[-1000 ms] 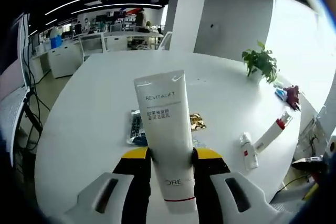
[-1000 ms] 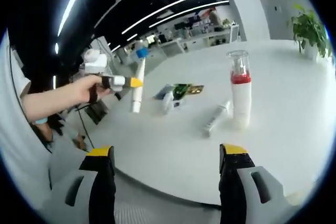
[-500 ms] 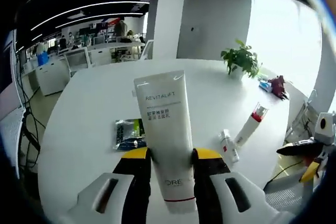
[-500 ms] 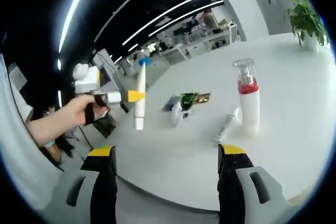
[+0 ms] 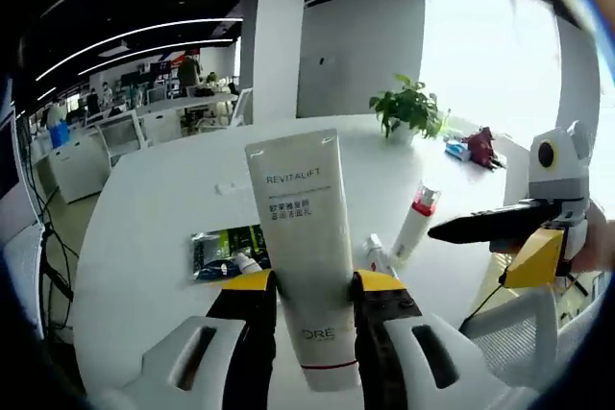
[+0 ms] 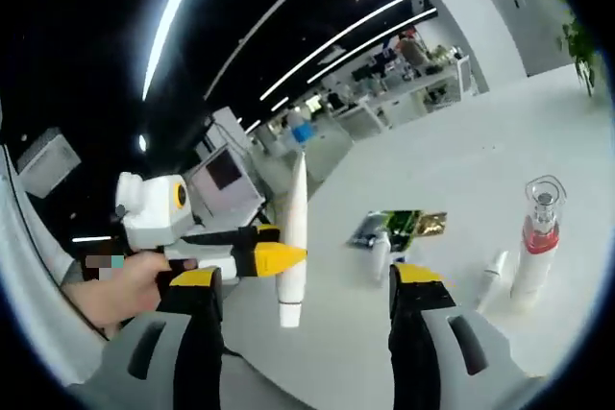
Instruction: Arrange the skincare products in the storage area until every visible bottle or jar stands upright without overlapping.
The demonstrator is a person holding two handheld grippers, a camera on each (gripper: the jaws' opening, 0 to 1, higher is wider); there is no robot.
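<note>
bright daylight from window (image 5: 500,74) | ceiling strip lights (image 6: 183,7) glare | edges bent by fisheye | focus sharp

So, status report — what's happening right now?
Left gripper shut on tube, held above table. Right gripper open, empty. Pump bottle upright.

"revitalift" on the white tube (image 5: 306,247), partial "ore" near its lower end

potted plant (image 5: 408,108) (leafy), white pillar (image 5: 270,50), desks (image 5: 125,130)
</note>
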